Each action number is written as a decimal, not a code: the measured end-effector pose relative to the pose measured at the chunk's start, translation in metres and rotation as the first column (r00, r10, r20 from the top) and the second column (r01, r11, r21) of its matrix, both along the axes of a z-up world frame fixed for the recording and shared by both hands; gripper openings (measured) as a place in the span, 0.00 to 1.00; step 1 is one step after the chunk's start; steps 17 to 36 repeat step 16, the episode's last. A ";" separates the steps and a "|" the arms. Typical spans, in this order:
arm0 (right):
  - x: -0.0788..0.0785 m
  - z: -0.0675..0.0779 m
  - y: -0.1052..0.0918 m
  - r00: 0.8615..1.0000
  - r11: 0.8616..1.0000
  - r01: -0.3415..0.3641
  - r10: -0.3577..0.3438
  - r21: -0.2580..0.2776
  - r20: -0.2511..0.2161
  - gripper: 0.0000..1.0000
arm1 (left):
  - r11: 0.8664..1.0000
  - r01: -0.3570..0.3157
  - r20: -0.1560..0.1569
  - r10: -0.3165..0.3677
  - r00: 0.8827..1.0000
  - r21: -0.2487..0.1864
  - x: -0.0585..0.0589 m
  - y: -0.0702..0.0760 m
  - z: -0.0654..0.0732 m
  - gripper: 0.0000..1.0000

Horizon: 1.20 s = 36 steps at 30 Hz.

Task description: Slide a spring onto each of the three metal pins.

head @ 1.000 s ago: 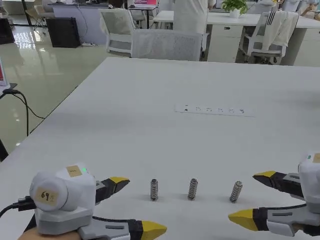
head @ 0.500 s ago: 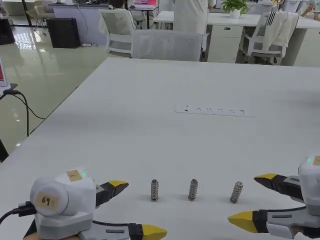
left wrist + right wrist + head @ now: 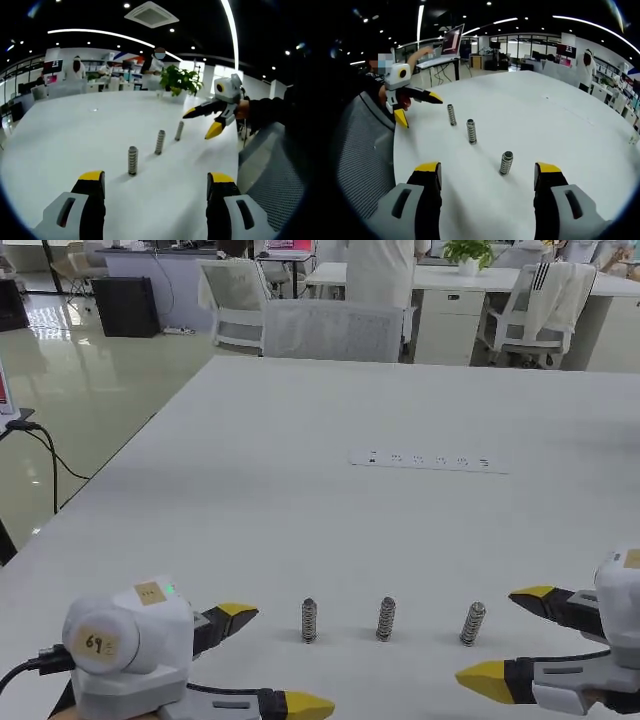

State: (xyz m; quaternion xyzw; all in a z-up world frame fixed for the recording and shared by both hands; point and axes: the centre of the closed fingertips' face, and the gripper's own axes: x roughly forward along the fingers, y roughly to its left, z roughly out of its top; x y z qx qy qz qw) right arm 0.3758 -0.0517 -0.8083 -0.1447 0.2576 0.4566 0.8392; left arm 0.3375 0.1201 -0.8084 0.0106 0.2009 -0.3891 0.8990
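Two yellow-tipped tools hover over a smooth white desk [image 3: 330, 530]. Left tool [image 3: 278, 658], jaws spread wide, grips nothing; its grey body is cut off at the frame's edge. Three coiled metal springs stand upright in a row, apart: left spring [image 3: 309, 621], middle spring [image 3: 386, 619], right spring [image 3: 472, 624], their pins hidden inside the coils. Right tool [image 3: 500, 634], jaws equally far apart, also holds nothing.

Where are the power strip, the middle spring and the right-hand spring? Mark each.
power strip [image 3: 428, 461], head view, middle of its top face.
middle spring [image 3: 386, 619], head view, mid-coil.
right-hand spring [image 3: 472, 624], head view, mid-coil.
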 end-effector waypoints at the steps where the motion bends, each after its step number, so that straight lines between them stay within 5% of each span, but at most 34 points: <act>1: 0.000 0.000 0.000 1.000 1.000 -0.001 0.001 -0.001 -0.002 0.75 | 1.000 0.000 0.000 0.000 1.000 0.000 0.000 0.000 0.000 0.80; 36: -0.001 -0.001 0.001 1.000 1.000 -0.004 0.004 -0.003 -0.008 0.75 | 1.000 0.007 -0.007 -0.007 1.000 0.008 -0.001 -0.001 -0.002 0.79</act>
